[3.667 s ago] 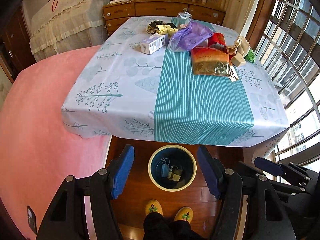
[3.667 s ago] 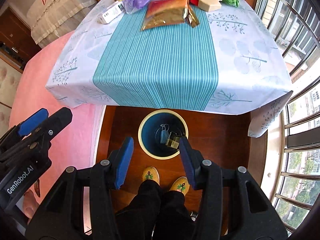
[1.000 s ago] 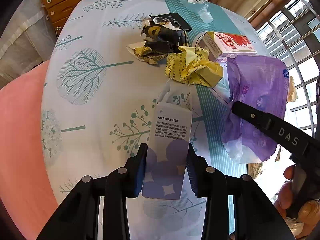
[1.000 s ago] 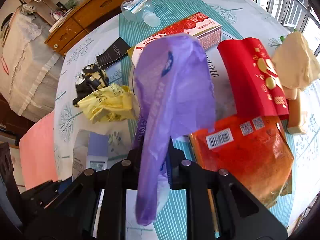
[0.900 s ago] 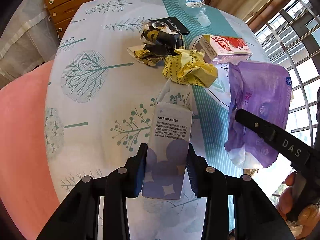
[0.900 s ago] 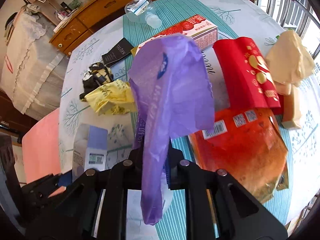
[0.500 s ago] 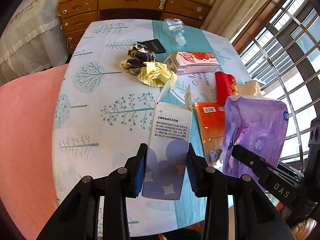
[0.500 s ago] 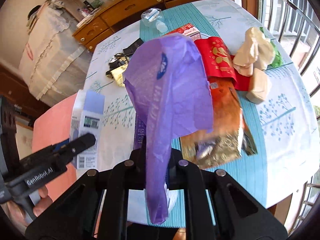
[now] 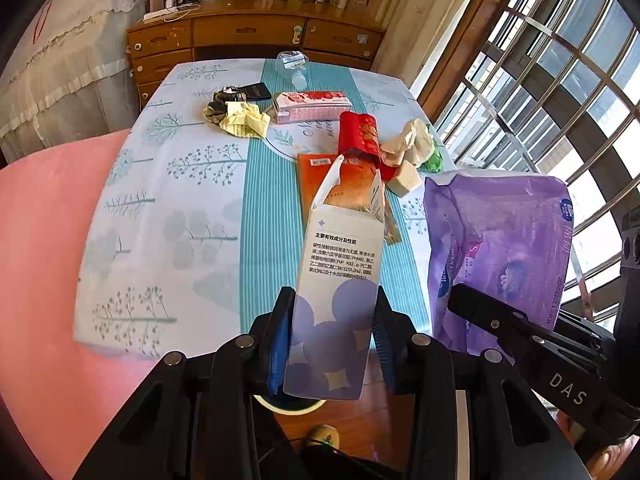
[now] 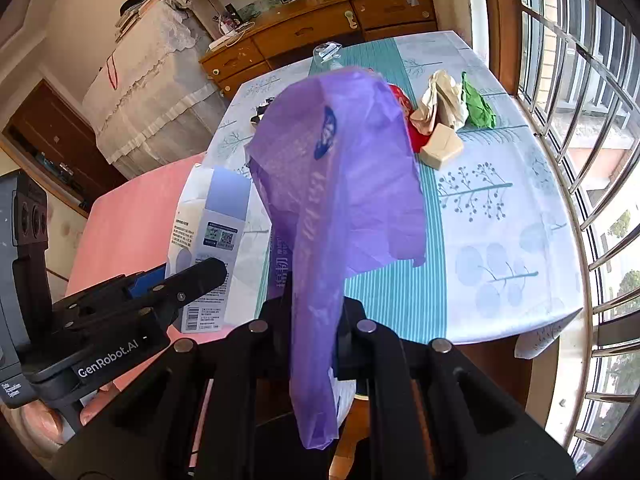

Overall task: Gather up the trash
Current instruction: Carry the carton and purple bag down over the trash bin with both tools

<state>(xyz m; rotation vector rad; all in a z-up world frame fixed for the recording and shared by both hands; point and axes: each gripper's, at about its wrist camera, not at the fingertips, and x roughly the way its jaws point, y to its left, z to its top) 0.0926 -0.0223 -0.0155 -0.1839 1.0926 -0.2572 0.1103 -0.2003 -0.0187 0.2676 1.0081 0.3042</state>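
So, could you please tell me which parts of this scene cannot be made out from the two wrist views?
- Trash bin, left wrist view: only a sliver of rim shows; the white-and-purple carton in the left hand-held gripper hides its contents.
- Right wrist view: the purple plastic bag in the right hand-held gripper covers the table's middle.
- Carton's small print: too small to read.

"GenRobot.AI" on left hand-held gripper, perhaps "Deluxe" on purple bag
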